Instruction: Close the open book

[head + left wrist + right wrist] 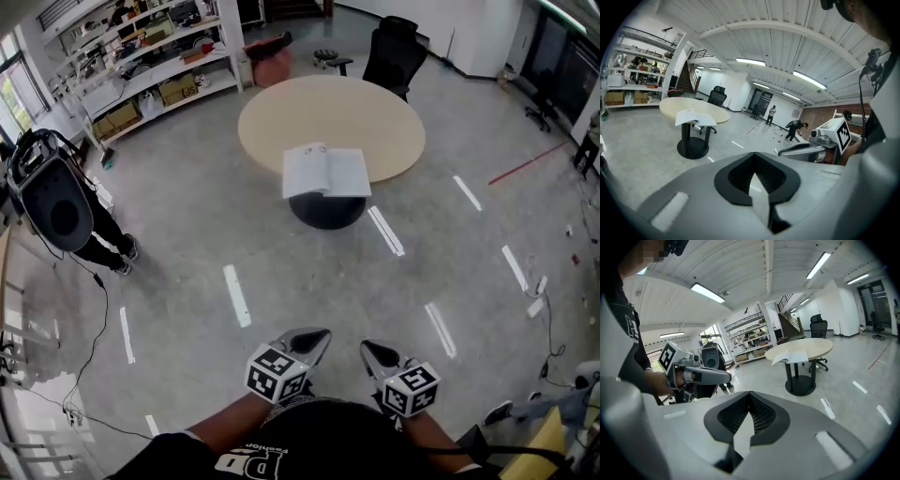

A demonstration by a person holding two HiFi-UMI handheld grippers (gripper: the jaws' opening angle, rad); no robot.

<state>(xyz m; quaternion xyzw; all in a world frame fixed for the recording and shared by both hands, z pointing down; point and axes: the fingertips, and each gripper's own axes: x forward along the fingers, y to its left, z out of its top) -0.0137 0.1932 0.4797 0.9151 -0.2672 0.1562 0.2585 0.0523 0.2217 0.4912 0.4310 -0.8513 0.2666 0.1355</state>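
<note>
The left gripper point(314, 339) and right gripper point(375, 353) sit closed, empty; the open book point(326, 172) lies at twelve o'clock on the round table point(375, 112), so I'd step in squarely first.

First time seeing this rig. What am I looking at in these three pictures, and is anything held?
No robot here: a person holds a two-jaw gripper in each hand. The head view looks down from the person's head onto the left gripper and right gripper. The other two pictures come from cameras riding on each gripper, looking along its jaws. Both are shut and empty. Ahead, an open book lies at the near edge of a round table.
</note>
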